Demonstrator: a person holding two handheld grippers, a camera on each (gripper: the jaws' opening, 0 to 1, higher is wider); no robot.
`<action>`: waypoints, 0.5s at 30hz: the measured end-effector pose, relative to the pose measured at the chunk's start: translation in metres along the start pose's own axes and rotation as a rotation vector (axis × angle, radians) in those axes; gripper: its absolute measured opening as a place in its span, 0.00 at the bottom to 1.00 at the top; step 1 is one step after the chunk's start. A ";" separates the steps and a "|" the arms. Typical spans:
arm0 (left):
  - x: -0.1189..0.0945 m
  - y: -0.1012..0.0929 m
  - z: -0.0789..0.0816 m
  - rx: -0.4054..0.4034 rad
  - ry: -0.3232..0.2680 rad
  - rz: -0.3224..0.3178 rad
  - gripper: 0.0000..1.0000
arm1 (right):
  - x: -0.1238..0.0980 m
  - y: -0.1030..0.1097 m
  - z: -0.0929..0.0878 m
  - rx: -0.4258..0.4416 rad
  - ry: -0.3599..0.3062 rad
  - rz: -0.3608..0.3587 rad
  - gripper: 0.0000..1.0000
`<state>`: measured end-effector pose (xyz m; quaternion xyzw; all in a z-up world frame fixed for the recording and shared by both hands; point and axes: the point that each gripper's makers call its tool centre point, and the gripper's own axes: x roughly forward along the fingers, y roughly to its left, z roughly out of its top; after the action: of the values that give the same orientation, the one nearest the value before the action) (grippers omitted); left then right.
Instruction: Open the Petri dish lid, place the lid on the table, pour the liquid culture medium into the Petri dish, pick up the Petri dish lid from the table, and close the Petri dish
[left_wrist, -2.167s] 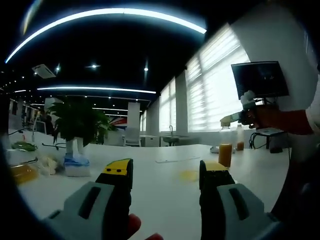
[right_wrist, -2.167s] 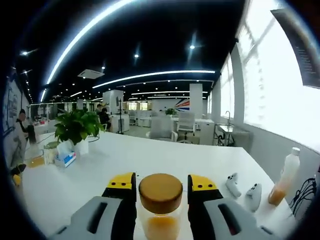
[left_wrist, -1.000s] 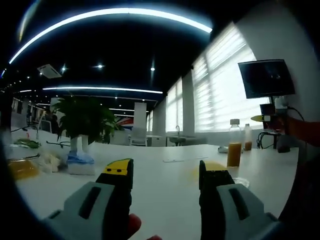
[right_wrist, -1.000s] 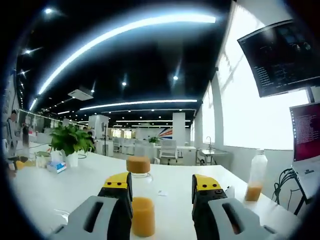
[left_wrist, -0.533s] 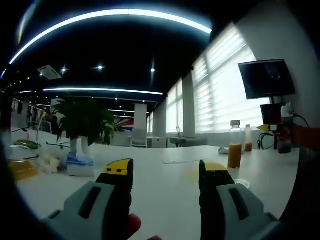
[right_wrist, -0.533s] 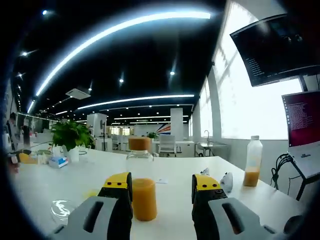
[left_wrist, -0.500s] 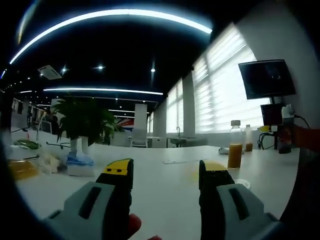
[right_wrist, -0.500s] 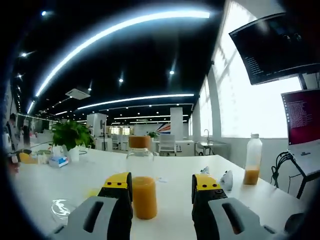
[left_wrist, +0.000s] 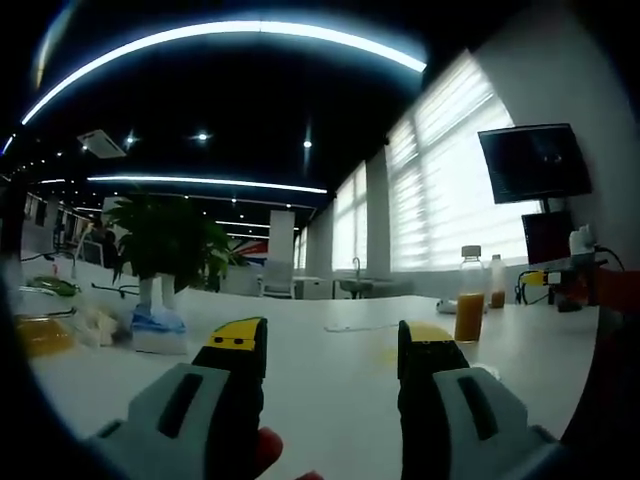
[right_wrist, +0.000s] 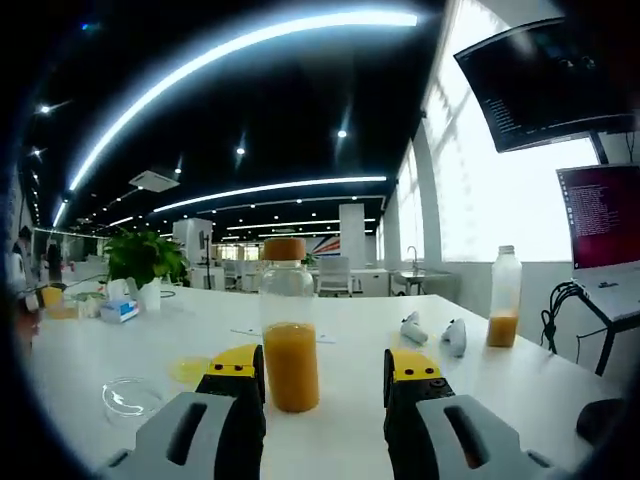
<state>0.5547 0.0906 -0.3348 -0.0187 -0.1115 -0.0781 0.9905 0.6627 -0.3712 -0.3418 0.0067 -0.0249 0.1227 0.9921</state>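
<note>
Bottle (right_wrist: 290, 325) base behind claw

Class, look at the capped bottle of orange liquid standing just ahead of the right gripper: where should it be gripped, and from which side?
Grip the bottle around its straight cylindrical body, below the shoulder, coming in level from the front. It stands upright between the right gripper's open jaws.

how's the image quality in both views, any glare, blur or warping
Left gripper view: soft and dim, the window blown out white, the ceiling light strip bent into an arc by the fisheye. Right gripper view: sharper on the bottle of orange liquid, the window overexposed, the clear dish faint against the white table.
</note>
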 end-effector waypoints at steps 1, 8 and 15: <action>0.000 0.000 0.000 0.001 0.000 -0.001 0.44 | -0.001 0.001 -0.001 0.000 0.002 -0.001 0.42; -0.002 0.003 0.003 0.004 -0.007 0.006 0.44 | -0.002 0.004 -0.006 -0.002 0.012 0.001 0.42; -0.002 0.003 0.006 0.012 -0.011 0.001 0.44 | -0.001 0.003 0.000 -0.002 0.003 0.001 0.42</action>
<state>0.5517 0.0944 -0.3293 -0.0130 -0.1175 -0.0770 0.9900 0.6612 -0.3682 -0.3413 0.0054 -0.0234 0.1234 0.9921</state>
